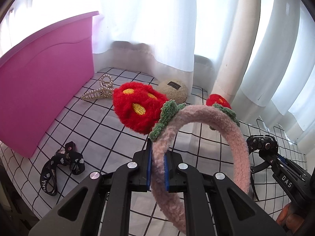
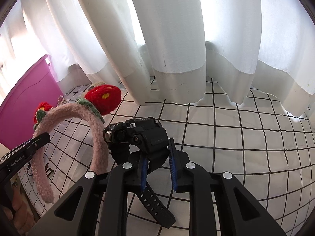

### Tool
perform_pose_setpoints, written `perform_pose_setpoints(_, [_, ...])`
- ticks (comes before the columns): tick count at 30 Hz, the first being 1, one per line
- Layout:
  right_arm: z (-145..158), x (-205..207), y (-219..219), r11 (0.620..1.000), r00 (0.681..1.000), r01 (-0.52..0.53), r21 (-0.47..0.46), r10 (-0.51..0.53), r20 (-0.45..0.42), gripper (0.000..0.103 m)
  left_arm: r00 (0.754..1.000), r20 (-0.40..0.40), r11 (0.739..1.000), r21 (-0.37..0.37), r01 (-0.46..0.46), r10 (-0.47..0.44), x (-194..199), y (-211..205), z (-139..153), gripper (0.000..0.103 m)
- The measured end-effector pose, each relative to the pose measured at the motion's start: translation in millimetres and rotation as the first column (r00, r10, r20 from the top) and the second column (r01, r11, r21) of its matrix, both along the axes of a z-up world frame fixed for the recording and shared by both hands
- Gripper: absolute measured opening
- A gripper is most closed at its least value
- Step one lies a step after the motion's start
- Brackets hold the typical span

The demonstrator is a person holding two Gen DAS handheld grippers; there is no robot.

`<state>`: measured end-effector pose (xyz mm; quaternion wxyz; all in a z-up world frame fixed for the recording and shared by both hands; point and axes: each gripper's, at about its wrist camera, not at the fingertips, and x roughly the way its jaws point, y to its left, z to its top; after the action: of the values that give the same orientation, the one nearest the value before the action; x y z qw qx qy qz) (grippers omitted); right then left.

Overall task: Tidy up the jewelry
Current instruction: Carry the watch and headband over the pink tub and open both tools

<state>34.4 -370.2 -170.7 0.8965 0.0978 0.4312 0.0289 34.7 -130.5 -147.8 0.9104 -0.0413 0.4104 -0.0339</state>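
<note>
Headbands: one (image 1: pixel 232 137), pink, two red strawberries. Watches: one (image 2: pixel 137 135), at 3 o'clock. Pearl claw clips: one (image 1: pixel 100 90), 11 o'clock. Beige puffs: one (image 1: pixel 174 90). Black bows: one (image 1: pixel 65 161), 8 o'clock. Pink bins: one (image 1: pixel 45 82).

Left tongs (image 1: pixel 158 164) at lower centre, clamped on pink fuzzy headband (image 1: pixel 239 149) with red strawberries. Pink bin (image 1: pixel 47 78) upper left. Pearl claw clip (image 1: pixel 100 92) beside it; black patterned strap (image 1: pixel 63 163) lower left on checked cloth (image 1: pixel 102 129).

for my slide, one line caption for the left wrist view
Left gripper clamps a pink strawberry headband above the checked cloth.
</note>
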Motion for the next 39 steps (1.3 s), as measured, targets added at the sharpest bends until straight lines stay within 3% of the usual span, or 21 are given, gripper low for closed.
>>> perform_pose_setpoints(10, [24, -5, 9, 1.000, 0.999, 0.004, 0.024, -0.005, 0.039, 0.019, 0.999, 0.047, 1.000, 0.018, 0.011, -0.012, -5, 12, 37, 0.010])
perform_pose_setpoints(22, [92, -6, 45, 0.999, 0.992, -0.038, -0.002, 0.038, 0.119, 0.019, 0.994, 0.110, 1.000, -0.001, 0.027, -0.026, -2, 46, 93, 0.010])
perform_pose_setpoints(31, [152, 10, 106, 0.994, 0.970, -0.113, 0.010, 0.108, 0.219, 0.019, 0.978, 0.204, 0.999, -0.021, -0.040, 0.043, 0, 112, 152, 0.010])
perform_pose_setpoints(39, [190, 40, 195, 0.967, 0.923, -0.254, 0.008, 0.240, 0.301, 0.019, 0.956, 0.258, 0.988, 0.015, -0.152, 0.143, 4, 194, 183, 0.010])
